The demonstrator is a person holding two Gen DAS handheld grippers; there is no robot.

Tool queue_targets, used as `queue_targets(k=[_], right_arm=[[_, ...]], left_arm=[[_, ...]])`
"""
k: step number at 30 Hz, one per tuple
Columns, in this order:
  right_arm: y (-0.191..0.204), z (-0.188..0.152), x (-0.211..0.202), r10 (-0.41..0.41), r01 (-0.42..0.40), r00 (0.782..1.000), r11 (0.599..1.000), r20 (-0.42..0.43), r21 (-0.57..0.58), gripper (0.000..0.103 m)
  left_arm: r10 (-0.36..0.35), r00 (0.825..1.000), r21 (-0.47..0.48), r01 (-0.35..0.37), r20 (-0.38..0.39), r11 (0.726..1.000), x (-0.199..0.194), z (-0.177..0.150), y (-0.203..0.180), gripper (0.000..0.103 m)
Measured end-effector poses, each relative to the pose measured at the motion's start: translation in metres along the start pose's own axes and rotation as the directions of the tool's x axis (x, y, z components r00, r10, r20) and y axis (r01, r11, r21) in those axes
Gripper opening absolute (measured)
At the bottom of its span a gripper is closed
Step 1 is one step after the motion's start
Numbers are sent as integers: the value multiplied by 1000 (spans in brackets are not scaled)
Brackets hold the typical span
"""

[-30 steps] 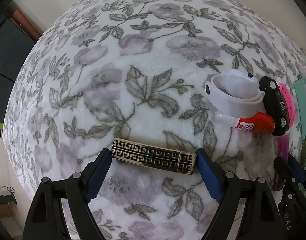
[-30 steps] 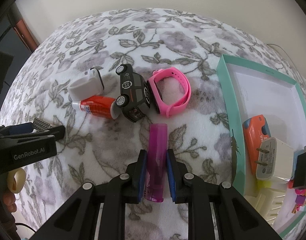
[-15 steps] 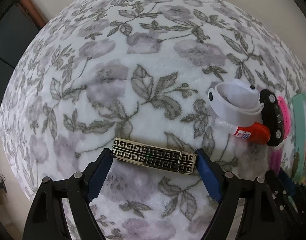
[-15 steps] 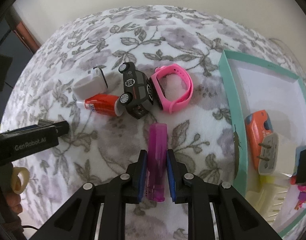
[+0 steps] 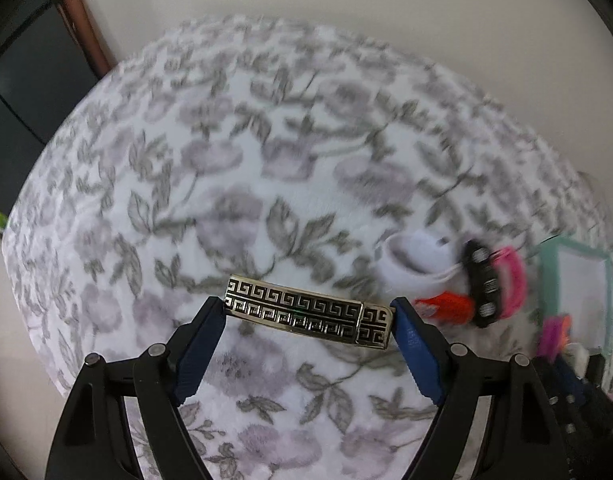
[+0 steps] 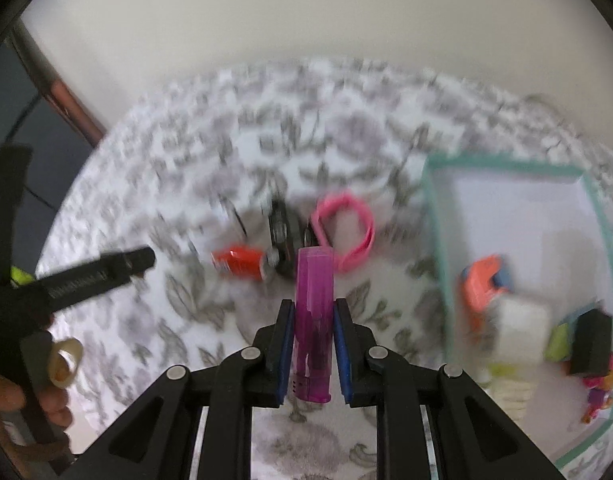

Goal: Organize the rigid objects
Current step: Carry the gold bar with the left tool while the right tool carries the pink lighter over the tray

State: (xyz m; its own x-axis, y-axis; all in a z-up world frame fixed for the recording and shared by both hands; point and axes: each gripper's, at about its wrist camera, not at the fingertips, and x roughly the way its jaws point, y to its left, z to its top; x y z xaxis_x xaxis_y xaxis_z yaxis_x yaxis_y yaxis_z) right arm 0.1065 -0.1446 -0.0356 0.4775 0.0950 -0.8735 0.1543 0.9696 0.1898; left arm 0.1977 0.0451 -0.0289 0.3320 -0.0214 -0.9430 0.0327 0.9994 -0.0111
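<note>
Left wrist view: left gripper (image 5: 309,318) clamped end-to-end on the gold-and-black patterned bar (image 5: 308,311), one blue pad at each short end, probably because the long flat piece offers no other firm hold; bar carried level, apparently clear of the floral blanket (image 5: 234,168), though contact could not be ruled out. Toward the blanket's right edge, blurred: a white band (image 5: 416,266), a red tube (image 5: 446,307) just beside it, a black toy car (image 5: 482,284), and a pink band (image 5: 514,280) touching the car. Past those, the teal-rimmed tray (image 5: 546,280) at the right edge, likely the destination. Cluster lying between the bar and the tray, so probably best passed over rather than through. Right wrist view: right gripper (image 6: 314,320) closed on the purple lighter (image 6: 313,312), pinched across its narrow sides with the length running forward along the fingers, a hold that should let it be laid down lengthwise. Beyond it on the blanket, the red tube (image 6: 238,260), toy car (image 6: 282,236) and pink band (image 6: 346,236), close together. Tray (image 6: 436,240) to the right, already holding an orange item (image 6: 482,284), a white plug (image 6: 522,324) and a black block (image 6: 590,340) in its near part; far part bare, judged the easier spot. Left gripper's body (image 6: 90,280) visible at the left edge, well apart from the tray.
</note>
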Motion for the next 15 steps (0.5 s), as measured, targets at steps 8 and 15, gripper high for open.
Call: queue_targets(k=[8, 15], right_arm=[[-30, 19, -81, -64, 52, 980, 997, 190, 64, 20], [-82, 17, -124, -177, 139, 950, 977, 258, 160, 20]], left_arm=[[-98, 981, 57, 89, 169, 994, -72, 3, -46, 84], [-191, 953, 170, 153, 237, 974, -106, -11, -105, 84]])
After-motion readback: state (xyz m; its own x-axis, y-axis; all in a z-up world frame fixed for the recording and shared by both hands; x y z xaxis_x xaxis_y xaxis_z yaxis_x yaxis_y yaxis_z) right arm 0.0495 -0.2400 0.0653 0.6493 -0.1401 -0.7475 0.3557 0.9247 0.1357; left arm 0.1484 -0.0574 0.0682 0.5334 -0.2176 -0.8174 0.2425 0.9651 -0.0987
